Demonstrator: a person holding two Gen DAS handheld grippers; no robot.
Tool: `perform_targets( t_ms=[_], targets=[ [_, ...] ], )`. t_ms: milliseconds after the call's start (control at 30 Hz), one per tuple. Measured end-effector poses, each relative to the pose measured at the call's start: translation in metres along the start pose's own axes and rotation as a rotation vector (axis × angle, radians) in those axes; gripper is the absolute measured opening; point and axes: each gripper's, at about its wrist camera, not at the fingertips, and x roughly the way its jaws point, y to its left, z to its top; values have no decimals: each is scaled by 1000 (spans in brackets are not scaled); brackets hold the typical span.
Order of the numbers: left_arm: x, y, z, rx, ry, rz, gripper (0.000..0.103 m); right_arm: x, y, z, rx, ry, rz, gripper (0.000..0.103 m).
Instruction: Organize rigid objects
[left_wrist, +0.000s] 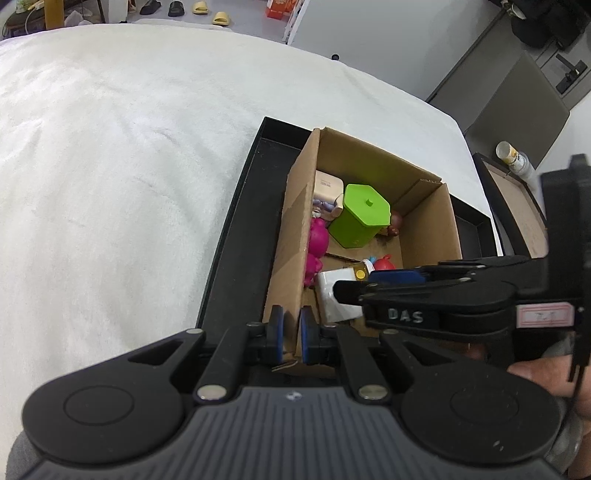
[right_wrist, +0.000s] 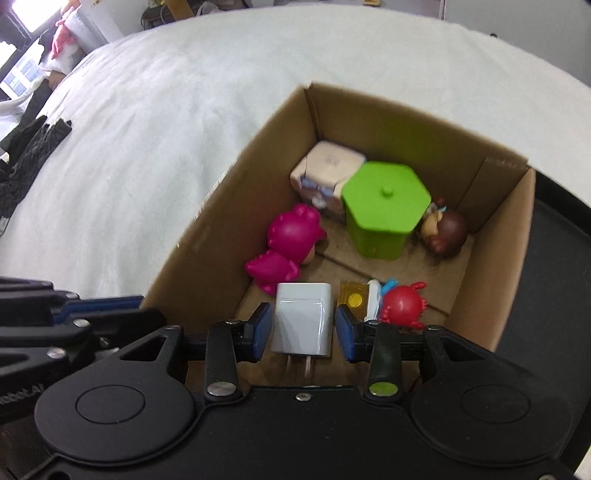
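Cardboard box (right_wrist: 221, 236), matt brown corrugated paper, raw frayed edges, centre of frame. White charger (right_wrist: 301, 319) glossy smooth plastic, two bare metal prongs at the bottom. Green hexagonal container (right_wrist: 384, 210) smooth plastic, slight sheen. Magenta figure (right_wrist: 288, 247) and red figure (right_wrist: 402, 306) shiny moulded plastic or vinyl; brown figure (right_wrist: 445, 229) the same, blurred. Tabletop cover (left_wrist: 110, 166) white fuzzy cloth, matt, soft nap. Black tray (left_wrist: 236, 236) under the box, smooth semi-matt plastic. Both tongs matt black plastic with blue rubbery pads (right_wrist: 261, 328) and silvery metal rivets.
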Motion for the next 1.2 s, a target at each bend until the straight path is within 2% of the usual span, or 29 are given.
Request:
perform_targets(
  t_ms=[467, 633, 933, 1200],
  targets=[
    [-8, -10, -2, 50, -34, 48, 8, -49, -17, -14, 71, -104, 1, 40],
    [-10, -12, -3, 55, -43, 54, 8, -71, -21, -23, 97, -165, -18, 43],
    [-12, -13, -6, 73, -34, 63, 8, -116, -32, -50, 193, -265, -51, 56],
    [-10, -12, -7, 77, -28, 55, 8, -137, -29, -72, 243, -308, -79, 71]
  ],
)
